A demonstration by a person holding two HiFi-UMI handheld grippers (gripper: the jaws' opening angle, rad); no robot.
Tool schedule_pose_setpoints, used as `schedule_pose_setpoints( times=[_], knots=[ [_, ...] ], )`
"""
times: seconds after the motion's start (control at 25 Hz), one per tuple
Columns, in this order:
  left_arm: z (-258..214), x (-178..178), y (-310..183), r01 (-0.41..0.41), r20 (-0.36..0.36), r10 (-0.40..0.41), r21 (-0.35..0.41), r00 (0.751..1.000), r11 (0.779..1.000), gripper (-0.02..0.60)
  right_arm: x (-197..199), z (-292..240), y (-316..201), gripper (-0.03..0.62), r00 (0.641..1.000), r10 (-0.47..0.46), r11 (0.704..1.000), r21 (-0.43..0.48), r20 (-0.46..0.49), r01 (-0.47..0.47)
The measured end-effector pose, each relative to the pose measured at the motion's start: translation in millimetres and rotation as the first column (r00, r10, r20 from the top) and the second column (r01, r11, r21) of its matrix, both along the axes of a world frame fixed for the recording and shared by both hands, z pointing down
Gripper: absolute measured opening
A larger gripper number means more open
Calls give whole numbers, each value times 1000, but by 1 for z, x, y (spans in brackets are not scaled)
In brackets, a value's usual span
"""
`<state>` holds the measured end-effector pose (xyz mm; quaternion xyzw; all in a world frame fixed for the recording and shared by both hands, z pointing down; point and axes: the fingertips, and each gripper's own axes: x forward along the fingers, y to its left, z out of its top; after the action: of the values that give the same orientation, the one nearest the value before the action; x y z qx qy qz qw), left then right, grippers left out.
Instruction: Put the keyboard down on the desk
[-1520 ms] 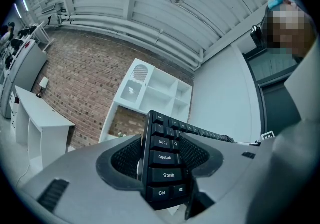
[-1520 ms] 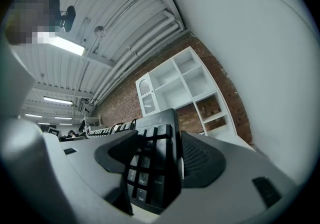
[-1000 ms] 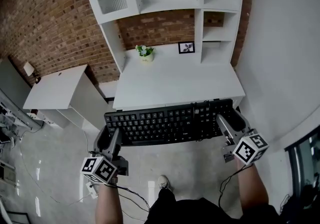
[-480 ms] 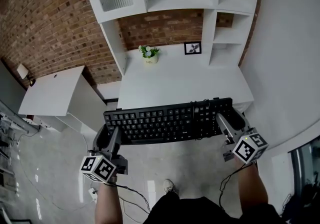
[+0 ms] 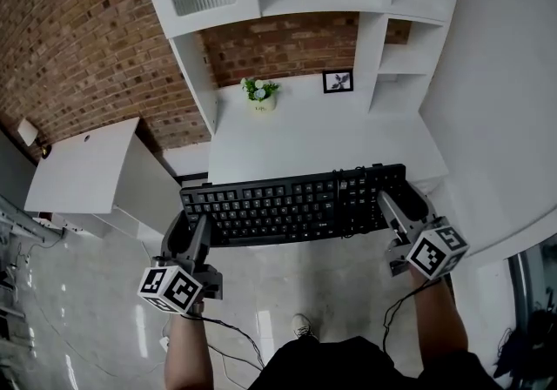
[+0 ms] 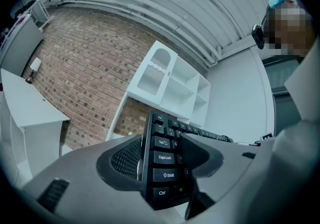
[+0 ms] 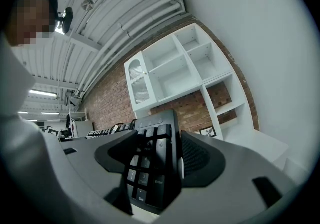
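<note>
Head view: the long black full-size keyboard hangs level in the air, held at both ends. Its far edge appears to overlap the front edge of the white rectangular desk, which lies ahead of the jaws and beyond the keyboard. The left gripper takes the left end and the right gripper the right end. Both forearms reach forward, roughly parallel, with the marker cubes nearest the person. Left gripper view: the jaws are clamped on the keyboard's left end, and the Ctrl, Shift and Caps Lock keys stand between the ribbed pads. Right gripper view: the jaws are clamped on the number-pad end, one pad on either face. Assessment: the approach looks nearly complete, but the keyboard is not yet resting on the desk — carrying it forward over the top, lowering it and releasing both ends remain.
</note>
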<state>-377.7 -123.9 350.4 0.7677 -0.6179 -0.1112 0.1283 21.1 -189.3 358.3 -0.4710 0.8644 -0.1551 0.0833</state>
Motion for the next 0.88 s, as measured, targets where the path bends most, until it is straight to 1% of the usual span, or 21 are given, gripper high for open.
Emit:
schedule_pose_setpoints(
  times=[0.12, 0.2, 0.28, 0.4, 0.48, 0.72, 0.88],
  knots=[
    [2, -12, -7, -19, -8, 19, 8, 1000, 1000, 252, -11, -2, -3, 272, 1000, 9, 1000, 3, -6, -9],
    [4, -14, -7, -29, -13, 29, 20, 999, 999, 252, -13, -4, -1, 272, 1000, 13, 1000, 14, -14, -13],
    [1, -16, -9, -28, -12, 28, 21, 1000, 999, 252, -14, -6, 0, 272, 1000, 19, 1000, 18, -17, -18],
    [-3, -29, -14, -28, -15, 28, 16, 999, 999, 252, -27, -10, -4, 272, 1000, 22, 1000, 9, -19, -22],
    [-3, -34, -18, -36, -18, 37, 27, 999, 999, 252, -32, -14, -6, 272, 999, 24, 1000, 14, -27, -23],
    [4, -33, -28, -41, -13, 42, 43, 999, 998, 252, -30, -6, -19, 272, 1000, 18, 1000, 11, -21, -18],
    [8, -29, -46, -33, -19, 33, 16, 999, 999, 252, -27, -1, -38, 272, 1000, 14, 1000, -3, -18, -14]
  ],
)
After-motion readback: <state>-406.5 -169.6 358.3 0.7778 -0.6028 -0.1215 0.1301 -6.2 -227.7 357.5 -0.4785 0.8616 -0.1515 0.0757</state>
